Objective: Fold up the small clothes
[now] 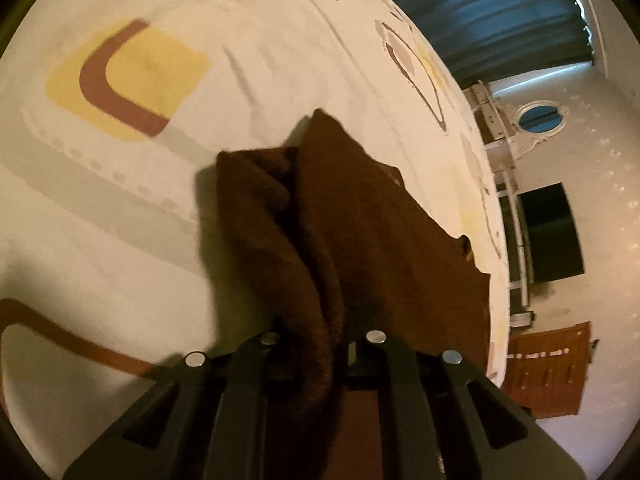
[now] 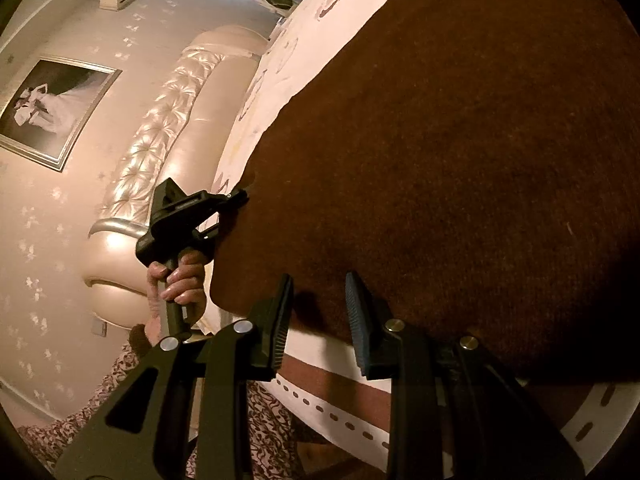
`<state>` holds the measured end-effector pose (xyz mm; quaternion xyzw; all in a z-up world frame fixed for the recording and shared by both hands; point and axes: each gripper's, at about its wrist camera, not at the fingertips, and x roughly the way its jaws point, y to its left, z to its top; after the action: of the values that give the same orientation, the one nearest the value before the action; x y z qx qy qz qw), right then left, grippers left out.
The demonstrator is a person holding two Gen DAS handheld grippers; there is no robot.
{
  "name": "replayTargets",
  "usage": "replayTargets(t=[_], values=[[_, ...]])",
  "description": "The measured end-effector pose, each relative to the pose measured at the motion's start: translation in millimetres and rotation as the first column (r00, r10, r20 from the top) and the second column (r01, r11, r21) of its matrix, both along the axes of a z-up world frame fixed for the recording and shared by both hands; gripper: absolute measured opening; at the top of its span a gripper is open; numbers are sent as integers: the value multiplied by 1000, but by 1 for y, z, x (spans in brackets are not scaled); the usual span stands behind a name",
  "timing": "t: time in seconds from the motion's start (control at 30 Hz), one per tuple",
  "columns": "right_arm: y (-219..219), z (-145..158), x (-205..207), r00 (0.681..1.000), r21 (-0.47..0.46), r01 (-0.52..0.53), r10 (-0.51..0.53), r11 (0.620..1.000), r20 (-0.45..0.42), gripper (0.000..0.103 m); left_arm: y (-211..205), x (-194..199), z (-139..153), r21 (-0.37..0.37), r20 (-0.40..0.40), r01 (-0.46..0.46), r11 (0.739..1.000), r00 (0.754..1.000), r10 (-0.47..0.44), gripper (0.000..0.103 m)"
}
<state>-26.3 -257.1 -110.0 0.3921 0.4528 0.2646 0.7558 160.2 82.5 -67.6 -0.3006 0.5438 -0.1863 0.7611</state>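
A dark brown fuzzy cloth (image 1: 360,216) lies partly on the patterned bed sheet (image 1: 120,208). My left gripper (image 1: 320,340) is shut on a bunched edge of it and lifts that edge off the sheet. In the right wrist view the same cloth (image 2: 460,160) spreads wide over the bed. My right gripper (image 2: 320,312) is open, its ribbed fingers (image 2: 358,320) just at the cloth's near edge, with nothing between them. The left gripper (image 2: 236,200) also shows there, hand-held, pinching the cloth's far left edge.
The sheet (image 2: 332,396) has yellow, brown and grey shapes. A padded headboard (image 2: 160,152) and a framed picture (image 2: 52,112) stand on the left. Blue curtains (image 1: 480,8), a dark screen (image 1: 548,232) and a wooden cabinet (image 1: 548,368) lie beyond the bed's edge.
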Motion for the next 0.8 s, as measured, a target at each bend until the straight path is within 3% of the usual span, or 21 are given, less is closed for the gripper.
replayTargets(t=[0.23, 0.47, 0.63, 0.8], values=[[-2, 0, 1, 1000, 15, -2, 2, 1000, -5, 30, -37, -5, 52, 42, 28, -7, 999, 1000, 6, 10], [-12, 9, 2, 998, 73, -33, 37, 997, -55, 47, -142, -20, 114, 180, 124, 79, 980, 987, -103, 10], [-40, 22, -12, 998, 28, -39, 40, 999, -53, 52, -212, -27, 118, 253, 137, 123, 960, 977, -161, 10], [-81, 25, -36, 998, 21, 4, -2, 1000, -57, 54, -270, -32, 94, 327, 98, 153, 933, 976, -194, 10]])
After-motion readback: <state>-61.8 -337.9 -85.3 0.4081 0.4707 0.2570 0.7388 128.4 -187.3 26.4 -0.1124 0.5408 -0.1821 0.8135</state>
